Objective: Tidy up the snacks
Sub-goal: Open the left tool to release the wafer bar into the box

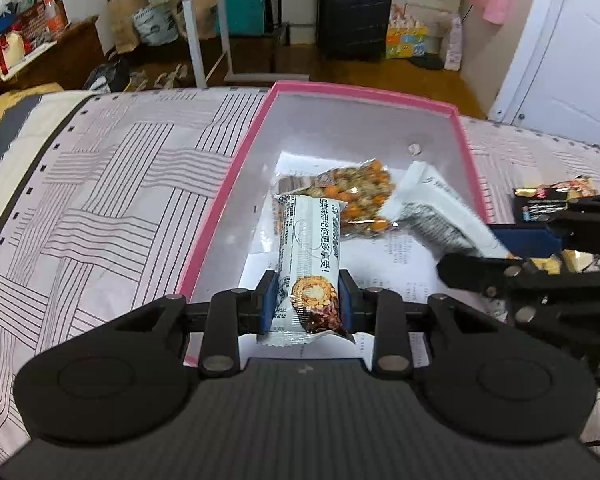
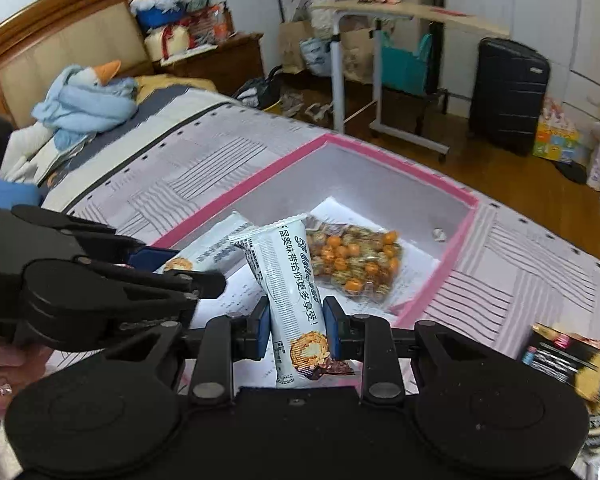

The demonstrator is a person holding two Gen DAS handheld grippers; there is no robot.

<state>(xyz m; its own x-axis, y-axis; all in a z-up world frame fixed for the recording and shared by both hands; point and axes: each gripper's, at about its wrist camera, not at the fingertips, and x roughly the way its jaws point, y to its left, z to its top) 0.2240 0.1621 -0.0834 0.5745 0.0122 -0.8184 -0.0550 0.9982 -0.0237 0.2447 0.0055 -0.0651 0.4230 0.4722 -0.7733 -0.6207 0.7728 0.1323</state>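
In the left wrist view, the left hand-held gripper [image 1: 309, 300] sits at the lower centre of the frame, its blue pads clenched on a white foil-wrapped snack bar with black Chinese lettering and a nut-cluster picture [image 1: 310, 256]. The bar stands lengthwise above the open pink-rimmed rectangular cardboard box with pale grey inner walls [image 1: 236, 160], which lies on the bed covered in a white sheet with dark line patterns [image 1: 120, 184]. On the printed paper on the box floor lies a clear bag of orange and brown nut snacks [image 1: 356, 196], towards the middle of the frame. At the right edge, the right hand-held gripper [image 1: 496, 248] grasps a second white foil-wrapped snack bar [image 1: 432, 208], tilted over the box's right side.

In the right wrist view, that gripper is at lower centre, pads pressed on its bar. Dark snack packets [image 2: 580, 364] lie on the sheet at the lower right, outside the box.
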